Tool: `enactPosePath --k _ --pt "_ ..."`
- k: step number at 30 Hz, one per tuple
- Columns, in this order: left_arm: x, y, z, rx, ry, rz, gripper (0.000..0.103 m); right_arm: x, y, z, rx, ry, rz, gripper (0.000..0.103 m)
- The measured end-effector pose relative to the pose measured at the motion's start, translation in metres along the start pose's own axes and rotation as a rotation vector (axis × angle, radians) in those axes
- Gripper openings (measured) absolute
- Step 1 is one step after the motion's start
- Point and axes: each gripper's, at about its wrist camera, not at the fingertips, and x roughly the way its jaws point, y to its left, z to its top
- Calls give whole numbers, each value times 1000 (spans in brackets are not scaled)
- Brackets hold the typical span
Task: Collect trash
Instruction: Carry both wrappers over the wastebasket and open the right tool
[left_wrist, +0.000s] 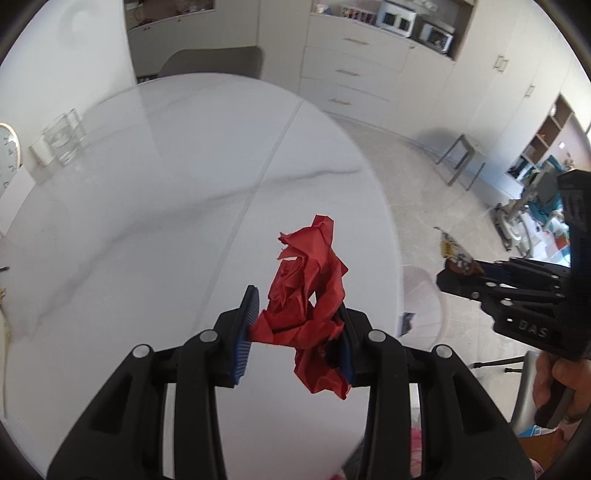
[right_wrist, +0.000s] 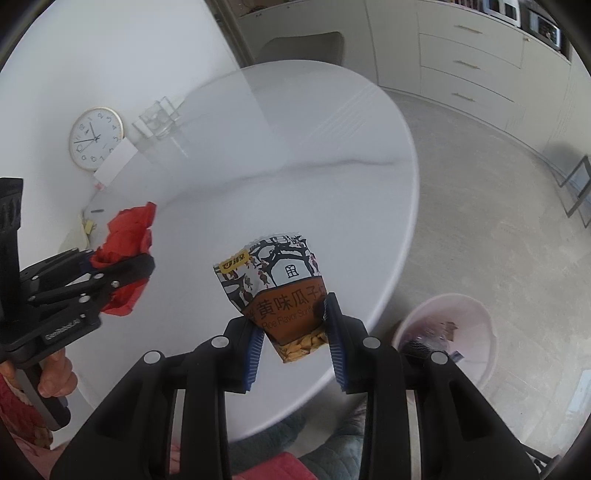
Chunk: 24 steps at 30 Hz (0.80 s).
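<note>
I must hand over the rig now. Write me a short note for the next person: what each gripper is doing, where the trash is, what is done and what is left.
Left gripper: shut on the crumpled red paper, held above the white round table.
Right gripper: shut on the printed snack packet, also lifted off the table.
Pink bin: on the floor by the table's edge, to the right in the right wrist view, with some trash already inside.
Done: both pieces picked up.
Left: carry both to the bin and release them. A clear glass container and a clock at the table's far side do not look like trash.
</note>
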Motion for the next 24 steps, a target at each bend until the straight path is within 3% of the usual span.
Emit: enactPosePath --k 6,10,18,20,24 --pt "16 -72 6 6 11 -88 38 -23 -77 -29 45 0 -48 32" --pt "26 -106 7 24 22 -103 38 -23 -128 -48 63 20 -108 33" --pt "37 -150 3 52 60 -72 38 51 -192 -69 46 128 -171 37" --pt "39 -158 2 60 70 -64 38 71 -203 -75 53 159 -150 56" --pt "42 -169 -1 93 80 -48 38 89 -214 -80 96 176 -138 71"
